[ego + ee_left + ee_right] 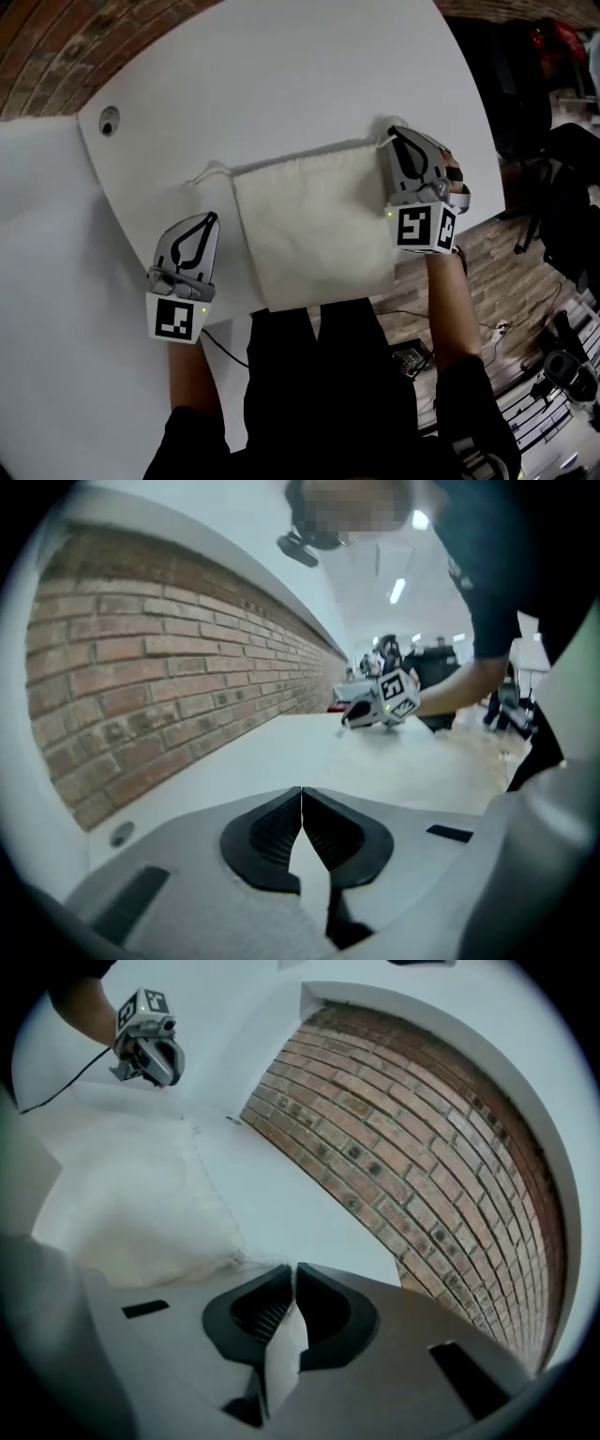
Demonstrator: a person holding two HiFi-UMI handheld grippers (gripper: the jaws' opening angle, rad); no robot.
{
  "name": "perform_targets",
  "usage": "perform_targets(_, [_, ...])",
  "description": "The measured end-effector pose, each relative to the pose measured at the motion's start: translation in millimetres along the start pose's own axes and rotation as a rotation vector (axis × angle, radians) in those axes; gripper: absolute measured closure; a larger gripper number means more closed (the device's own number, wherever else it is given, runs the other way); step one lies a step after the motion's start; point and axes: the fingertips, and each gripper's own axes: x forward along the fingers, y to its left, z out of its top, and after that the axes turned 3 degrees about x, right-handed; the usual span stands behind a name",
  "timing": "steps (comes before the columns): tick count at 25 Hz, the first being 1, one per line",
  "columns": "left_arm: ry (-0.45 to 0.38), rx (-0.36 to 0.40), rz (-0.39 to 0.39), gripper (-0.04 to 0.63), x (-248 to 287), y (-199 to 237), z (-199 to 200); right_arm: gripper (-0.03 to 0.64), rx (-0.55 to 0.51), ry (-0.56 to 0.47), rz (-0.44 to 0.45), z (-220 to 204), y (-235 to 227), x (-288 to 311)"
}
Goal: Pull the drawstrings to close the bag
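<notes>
A flat white drawstring bag (314, 225) lies on the white round table (281, 75), its mouth along the far edge. My right gripper (394, 139) sits at the bag's far right corner; in the right gripper view its jaws (292, 1267) are pinched together on the gathered corner cord (255, 1262) of the bag (131, 1194). The left drawstring (208, 174) curls loose on the table off the far left corner. My left gripper (208, 219) hovers just short of it, shut and empty, and its own view (302, 791) shows the pads touching.
A small round hole (109, 120) is set in the tabletop at far left. The table's curved edge runs close behind the right gripper, with a brick surface (56, 47) beyond. Dark chairs (553, 187) and gear stand on the wood floor to the right.
</notes>
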Motion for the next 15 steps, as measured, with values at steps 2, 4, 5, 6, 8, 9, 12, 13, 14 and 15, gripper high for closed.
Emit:
perform_targets(2, [0.057,0.041,0.078,0.578,0.3,24.6,-7.5,0.597,-0.011,0.001,0.003,3.0,1.5,4.4])
perform_targets(4, [0.037,0.105,0.104,0.578,2.7,40.8,-1.9,0.597,-0.018,-0.002,0.006,7.1,2.4,7.5])
perform_targets(5, [0.027,0.124,0.113,0.578,3.5,45.6,0.4,0.597,-0.021,-0.004,0.01,8.4,3.3,8.5])
perform_targets(6, [0.021,0.127,0.122,0.577,4.5,49.2,1.2,0.597,-0.02,-0.005,0.013,8.9,4.0,9.0])
perform_targets(8, [0.025,0.115,0.133,0.577,9.6,55.9,-3.0,0.597,-0.014,-0.003,0.014,9.0,4.0,9.2])
perform_targets(9, [0.036,0.117,0.13,0.576,14.0,59.0,-7.0,0.597,-0.012,-0.001,0.012,8.9,3.5,9.2])
perform_targets(12, [0.09,0.185,0.084,0.486,30.9,63.4,-18.4,0.597,-0.012,-0.001,0.013,9.7,2.8,9.2])
perform_targets(13, [0.113,0.222,0.063,0.479,36.2,63.1,-21.2,0.597,-0.013,-0.002,0.015,10.0,3.1,9.3])
perform_targets(14, [0.133,0.265,0.043,0.479,41.1,62.3,-23.3,0.597,-0.014,-0.003,0.015,10.4,3.4,9.4])
perform_targets(15, [0.152,0.311,0.024,0.479,45.7,61.2,-25.1,0.597,-0.014,-0.004,0.015,10.7,3.8,9.7])
